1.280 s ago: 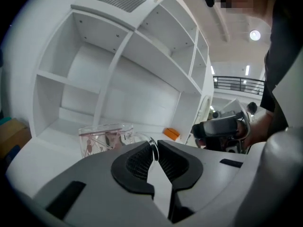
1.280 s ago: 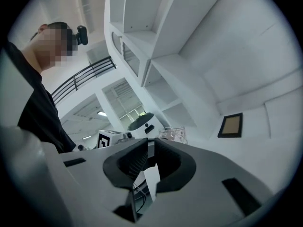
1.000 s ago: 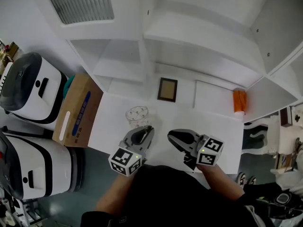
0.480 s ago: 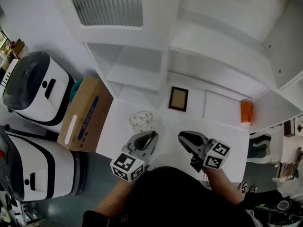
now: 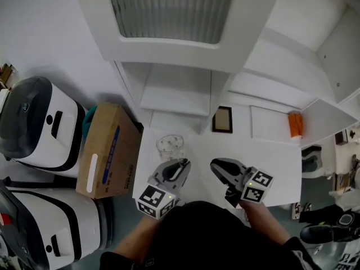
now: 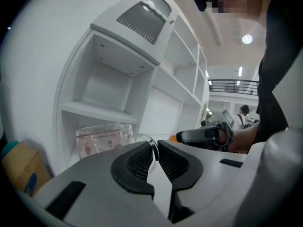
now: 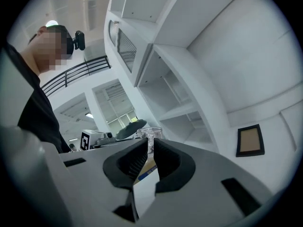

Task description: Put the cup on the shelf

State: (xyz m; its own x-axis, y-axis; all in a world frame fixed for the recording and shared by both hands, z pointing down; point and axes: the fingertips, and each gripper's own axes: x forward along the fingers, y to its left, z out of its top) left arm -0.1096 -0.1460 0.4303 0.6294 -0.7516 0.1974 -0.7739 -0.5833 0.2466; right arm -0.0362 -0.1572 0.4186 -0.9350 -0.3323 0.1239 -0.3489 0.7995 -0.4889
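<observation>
Currently the clear cup (image 5: pixel 170 145) sits upright, mouth up, over the desk's (image 5: pixel 270 156) left part. The left hand-held gripper (image 5: pixel 184 162) pinches its handle. The right hand-held gripper (image 5: pixel 214 163) is narrow and empty. The shelf (image 5: pixel 174 89) stands just behind the cup.

Head cam steep down, all see cup (image 5: pixel 170 145)

Behind the jaws of the left gripper (image 6: pixel 155 148) the base of the cup (image 6: pixel 99 138) is hidden. Past the jaws of the right gripper (image 7: pixel 151 143) only its rim shows, and the cardboard box (image 6: pixel 19 167) left of the left jaws runs out of view.
</observation>
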